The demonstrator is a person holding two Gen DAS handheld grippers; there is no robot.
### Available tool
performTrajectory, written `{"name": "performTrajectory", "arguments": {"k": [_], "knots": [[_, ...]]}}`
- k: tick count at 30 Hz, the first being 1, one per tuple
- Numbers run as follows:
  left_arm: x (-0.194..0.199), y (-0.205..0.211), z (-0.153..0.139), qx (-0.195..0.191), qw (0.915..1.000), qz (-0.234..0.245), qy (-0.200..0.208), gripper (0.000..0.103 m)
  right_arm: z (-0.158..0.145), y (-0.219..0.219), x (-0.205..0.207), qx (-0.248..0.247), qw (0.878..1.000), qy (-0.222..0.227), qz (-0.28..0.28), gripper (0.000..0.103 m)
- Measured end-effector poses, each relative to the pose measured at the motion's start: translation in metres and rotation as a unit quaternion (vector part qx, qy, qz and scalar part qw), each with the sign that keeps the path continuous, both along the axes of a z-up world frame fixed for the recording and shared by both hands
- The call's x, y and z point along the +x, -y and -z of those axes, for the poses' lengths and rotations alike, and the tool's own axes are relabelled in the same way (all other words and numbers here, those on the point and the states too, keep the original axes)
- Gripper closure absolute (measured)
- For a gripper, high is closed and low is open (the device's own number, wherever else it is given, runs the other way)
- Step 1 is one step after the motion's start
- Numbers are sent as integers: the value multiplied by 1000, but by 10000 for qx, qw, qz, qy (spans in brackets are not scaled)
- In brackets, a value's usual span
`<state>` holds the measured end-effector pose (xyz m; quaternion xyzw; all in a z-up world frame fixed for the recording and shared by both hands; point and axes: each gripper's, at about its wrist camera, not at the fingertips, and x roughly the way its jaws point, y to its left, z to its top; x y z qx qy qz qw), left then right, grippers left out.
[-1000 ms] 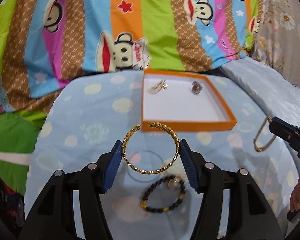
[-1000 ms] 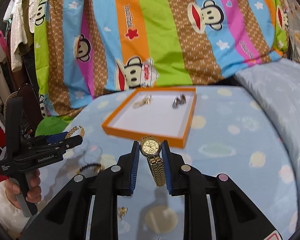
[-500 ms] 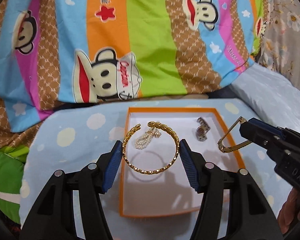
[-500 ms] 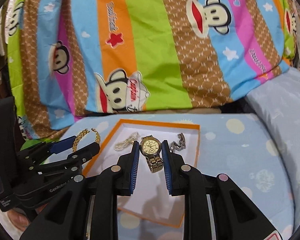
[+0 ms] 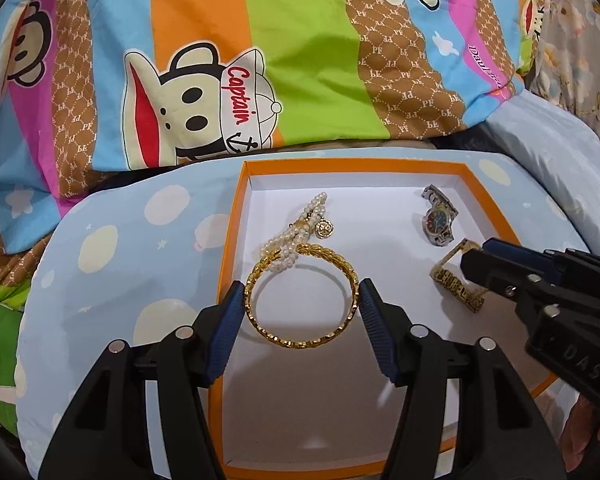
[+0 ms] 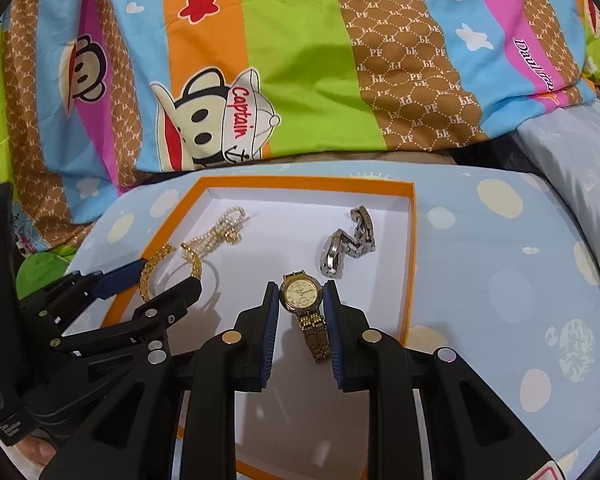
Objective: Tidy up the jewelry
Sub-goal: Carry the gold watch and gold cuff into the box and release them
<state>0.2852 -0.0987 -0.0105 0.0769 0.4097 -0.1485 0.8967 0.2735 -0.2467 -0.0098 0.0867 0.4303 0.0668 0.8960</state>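
My left gripper [image 5: 302,304] is shut on a gold bangle [image 5: 260,322] and holds it low over the white floor of the orange tray [image 5: 236,216]. My right gripper [image 6: 301,300] is shut on a gold watch [image 6: 300,294], also over the tray [image 6: 411,256]; its strap hangs down. In the tray lie a pearl bracelet [image 5: 300,226] and a silver watch [image 5: 438,220]. The right gripper shows in the left wrist view [image 5: 470,262] with the gold watch [image 5: 456,280]. The left gripper shows in the right wrist view [image 6: 160,276] with the bangle [image 6: 146,276].
The tray rests on a light blue spotted cover [image 5: 120,264]. A striped cartoon-monkey blanket [image 5: 260,60] hangs behind it. A pale blue pillow [image 5: 560,152] lies at the right.
Both grippers have moved forward and down from beside the tray to over its floor, each still holding its piece. The tray now fills the lower part of both views.
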Motion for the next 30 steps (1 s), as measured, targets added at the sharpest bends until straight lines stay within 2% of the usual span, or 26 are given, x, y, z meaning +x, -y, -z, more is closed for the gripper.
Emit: {"name": "performTrajectory", "arguments": {"k": [4, 6, 9, 12, 16, 20, 24, 26, 30], "knots": [[-5, 5, 4, 92, 9999, 104, 73, 46, 11, -2, -2, -58, 9999, -112, -52, 81], [-3, 6, 8, 61, 9998, 159, -78, 39, 7, -1, -5, -75, 10000, -18, -34, 80], [-6, 9, 8, 169, 9997, 140, 52, 38, -10, 7, -13, 69, 9997, 237, 56, 70], [-9, 1, -4, -46, 9999, 46, 95, 33, -33, 21, -28, 211, 9984, 494, 165, 68], [-25, -29, -37, -483, 9983, -110, 295, 29, -58, 40, -61, 318, 9962, 768, 278, 65], [-55, -55, -62, -604, 9965, -222, 536, 24, -69, 49, -100, 298, 9946, 938, 317, 62], [-92, -79, -69, -550, 9955, -358, 678, 17, -67, 48, -144, 119, 9935, 1067, 381, 56], [-110, -90, -65, -600, 9955, -384, 617, 13, -61, 45, -161, 61, 9934, 1070, 401, 55], [-142, -101, -46, -636, 9964, -388, 394, 13, -43, 36, -186, 2, 9943, 990, 391, 55]]}}
